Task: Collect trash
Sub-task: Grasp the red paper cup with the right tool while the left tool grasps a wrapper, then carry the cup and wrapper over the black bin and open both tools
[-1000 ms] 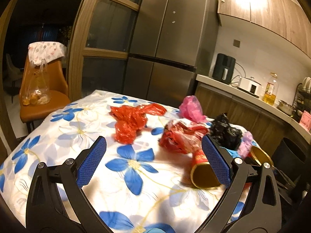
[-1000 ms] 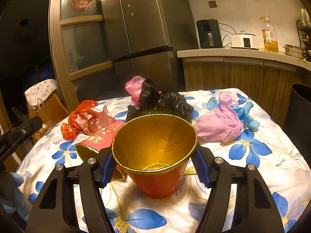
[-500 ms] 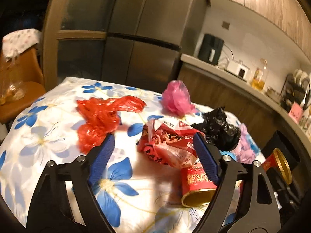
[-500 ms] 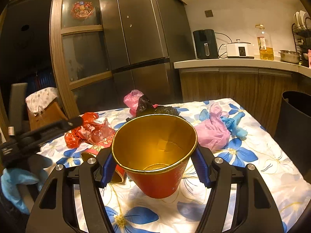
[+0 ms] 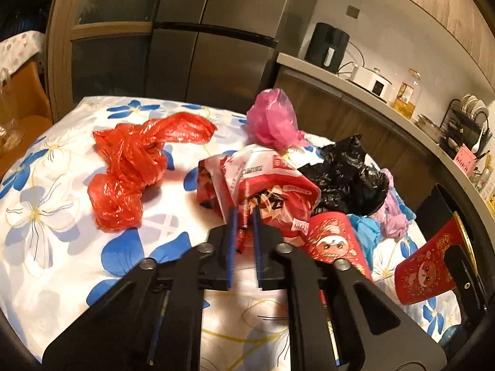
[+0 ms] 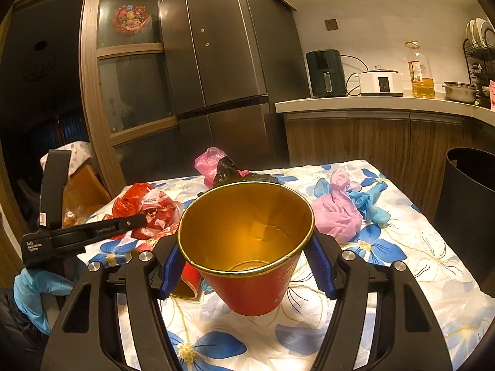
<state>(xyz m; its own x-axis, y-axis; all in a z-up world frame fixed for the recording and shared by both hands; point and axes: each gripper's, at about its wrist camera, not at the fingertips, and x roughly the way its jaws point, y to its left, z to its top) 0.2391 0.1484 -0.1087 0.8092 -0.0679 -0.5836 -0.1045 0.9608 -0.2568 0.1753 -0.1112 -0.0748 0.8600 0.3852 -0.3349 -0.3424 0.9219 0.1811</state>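
Left gripper (image 5: 244, 216) apparently pinches the red-white wrapper (image 5: 263, 182); right gripper (image 6: 246, 262) clamps the red cup (image 6: 247, 247).

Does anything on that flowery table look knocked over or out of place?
Yes. A red paper cup lies tipped on its side beside the red-and-white snack wrapper, and crumpled plastic bags are strewn across the tablecloth. The other red cup is upright, clamped in the right gripper.
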